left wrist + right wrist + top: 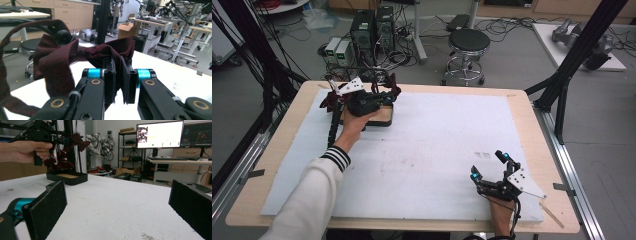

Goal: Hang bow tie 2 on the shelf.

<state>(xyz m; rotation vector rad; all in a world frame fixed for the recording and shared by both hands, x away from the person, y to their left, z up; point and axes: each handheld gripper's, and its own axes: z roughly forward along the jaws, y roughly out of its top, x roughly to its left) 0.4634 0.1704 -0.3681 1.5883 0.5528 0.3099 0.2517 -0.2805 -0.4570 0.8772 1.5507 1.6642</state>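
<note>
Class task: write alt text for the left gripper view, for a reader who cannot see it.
Two black fingers of the left gripper pinch a dark red bow tie, its wings spread above them. Beneath lies a white table, with lab desks and equipment behind.

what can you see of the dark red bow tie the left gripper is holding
The bow tie is dark maroon woven cloth with a fine speckled texture, two flared wings meeting at a pinched centre, and a matching strap looping off to one side. The left gripper is shut on one wing, its black pads pinching the fabric. It hangs lifted in the air above the black tray at the table's far left, the free wing drooping.
</note>
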